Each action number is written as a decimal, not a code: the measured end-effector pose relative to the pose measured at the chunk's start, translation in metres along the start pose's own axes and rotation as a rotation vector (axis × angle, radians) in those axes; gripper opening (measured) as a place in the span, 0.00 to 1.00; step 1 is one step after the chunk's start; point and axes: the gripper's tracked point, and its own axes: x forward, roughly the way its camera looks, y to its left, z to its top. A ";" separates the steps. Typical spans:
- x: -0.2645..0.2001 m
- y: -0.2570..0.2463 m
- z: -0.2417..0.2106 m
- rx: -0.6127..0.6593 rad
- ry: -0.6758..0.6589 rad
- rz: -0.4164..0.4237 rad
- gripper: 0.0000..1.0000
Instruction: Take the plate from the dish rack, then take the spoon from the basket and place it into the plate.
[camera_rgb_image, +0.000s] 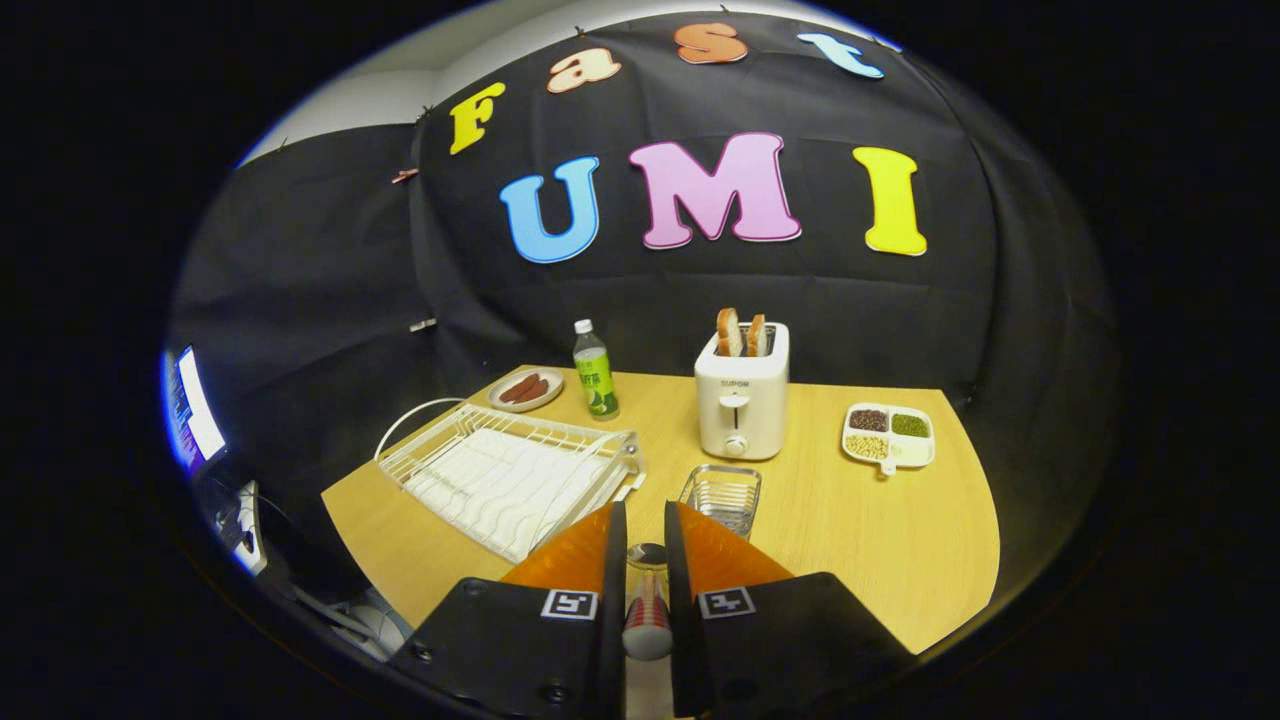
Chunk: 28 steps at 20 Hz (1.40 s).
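Both fingers of my tongs press on the spoon, which stands between them with its bowl up at the tips. Just ahead of them I see the wire basket on the wooden worktop, with the white dish rack beside it to the left. Beyond those stand a toaster holding bread, a green bottle, a sausage dish and a divided tray of beans.

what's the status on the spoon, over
Gripper shut on spoon, bowl ahead of fingertips. Wire basket just beyond. Dish rack beside it. Plate can't be made out.
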 end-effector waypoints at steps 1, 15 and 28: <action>-0.001 0.005 -0.009 0.002 0.013 0.015 0.22; 0.019 0.029 -0.105 -0.110 0.175 0.097 0.23; 0.011 0.015 -0.055 -0.016 0.137 0.012 0.96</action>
